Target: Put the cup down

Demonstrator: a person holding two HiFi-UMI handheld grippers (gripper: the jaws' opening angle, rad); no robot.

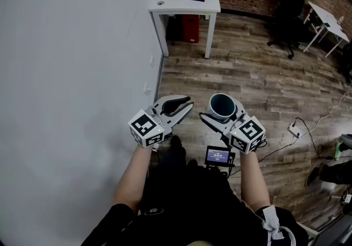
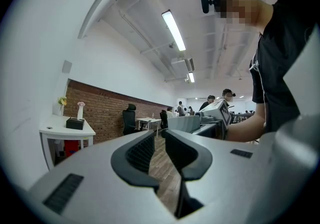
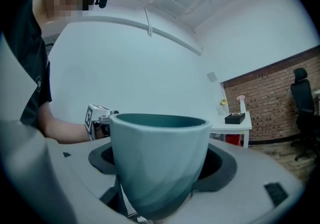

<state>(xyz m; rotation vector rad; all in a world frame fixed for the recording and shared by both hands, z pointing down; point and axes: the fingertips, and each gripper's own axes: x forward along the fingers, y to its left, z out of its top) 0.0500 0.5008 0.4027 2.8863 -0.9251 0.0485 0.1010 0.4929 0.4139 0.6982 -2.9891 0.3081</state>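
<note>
Fingers (image 3: 221,162) clamp the cup's (image 3: 160,160) sides over seemingly open floor (image 1: 258,74).

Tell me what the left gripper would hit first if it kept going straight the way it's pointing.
Probably nothing close: the left gripper points over open wood floor, passing close beside the cup; depth there is hard to judge.

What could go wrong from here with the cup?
1. The right claw holds the cup in mid-air over the wood floor; the white table stands well ahead, so opening now would likely drop it.
2. The cup narrows toward its base between the pads, so it might slip or tilt.
</note>
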